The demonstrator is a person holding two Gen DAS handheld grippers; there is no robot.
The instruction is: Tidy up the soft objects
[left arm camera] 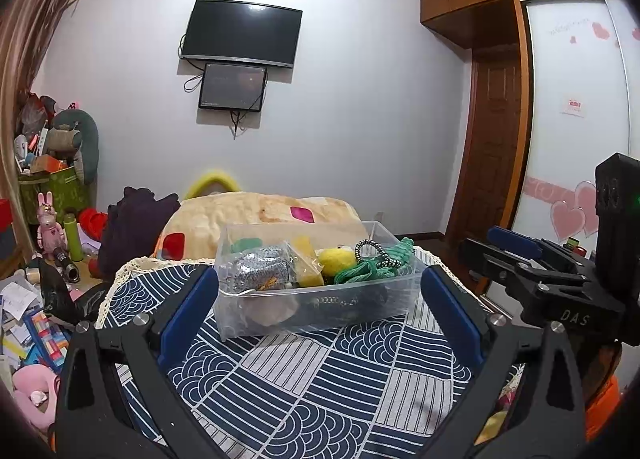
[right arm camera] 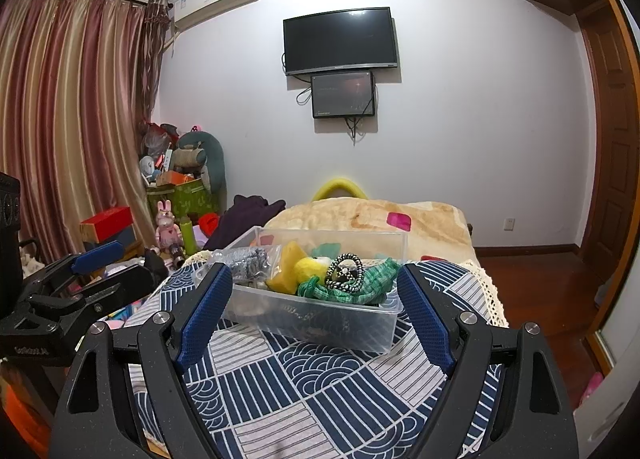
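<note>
A clear plastic bin (left arm camera: 320, 315) (right arm camera: 320, 321) stands on a table with a blue and white patterned cloth (left arm camera: 304, 387) (right arm camera: 320, 391). It holds soft things: a grey sparkly bundle (left arm camera: 260, 269), a yellow sponge (left arm camera: 308, 263), a yellow plush ball (left arm camera: 338, 259) (right arm camera: 310, 267), green cord and knit (left arm camera: 360, 273) (right arm camera: 360, 285), and a black and white cord loop (right arm camera: 345, 273). My left gripper (left arm camera: 320, 283) is open and empty, just short of the bin. My right gripper (right arm camera: 314, 279) is open and empty too; its body also shows in the left wrist view (left arm camera: 560, 283).
A bed with a beige blanket (left arm camera: 260, 215) (right arm camera: 380, 219) lies behind the table. Clutter, toys and a green box (left arm camera: 52, 187) fill the left side by the curtain (right arm camera: 68, 119). A wardrobe (left arm camera: 576, 119) and door stand at the right.
</note>
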